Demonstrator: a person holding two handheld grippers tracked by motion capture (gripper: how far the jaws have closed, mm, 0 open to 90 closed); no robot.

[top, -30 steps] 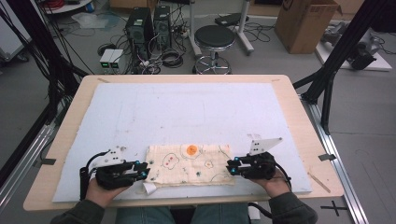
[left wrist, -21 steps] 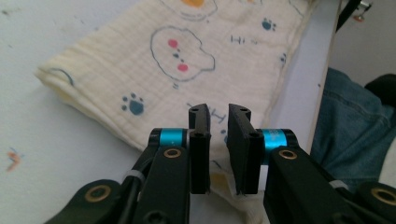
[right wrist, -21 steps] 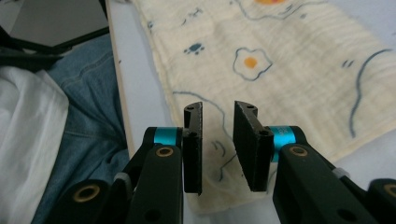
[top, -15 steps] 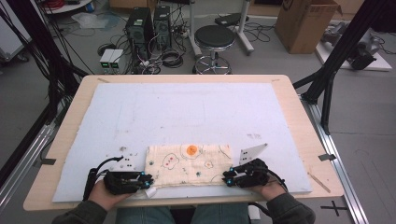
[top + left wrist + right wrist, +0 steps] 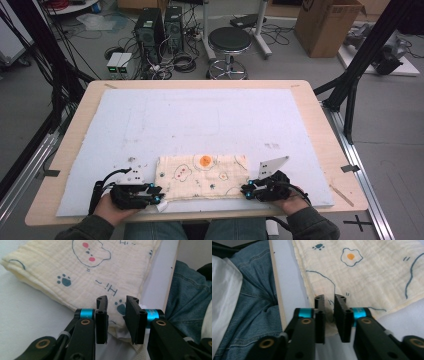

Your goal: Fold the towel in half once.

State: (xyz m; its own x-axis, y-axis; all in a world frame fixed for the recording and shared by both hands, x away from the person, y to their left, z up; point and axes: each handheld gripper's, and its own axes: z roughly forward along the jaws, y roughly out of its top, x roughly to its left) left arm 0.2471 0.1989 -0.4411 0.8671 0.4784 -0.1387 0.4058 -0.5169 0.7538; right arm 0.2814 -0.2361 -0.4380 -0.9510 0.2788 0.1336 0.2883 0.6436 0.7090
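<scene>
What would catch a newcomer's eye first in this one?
The cream printed cloth folded at the near edge of the pale blue mat, its orange egg print standing out. The left gripper and right gripper sit at its two near corners, fingers straddling the fabric.

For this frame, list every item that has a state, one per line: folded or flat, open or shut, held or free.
cloth: folded into a flat strip, lying near the table's front edge, both near corners between fingers.
left gripper: part open, fingers either side of the cloth's corner, not clamped.
right gripper: part open, fingers around the other near corner.
table: covered by a white mat.
</scene>
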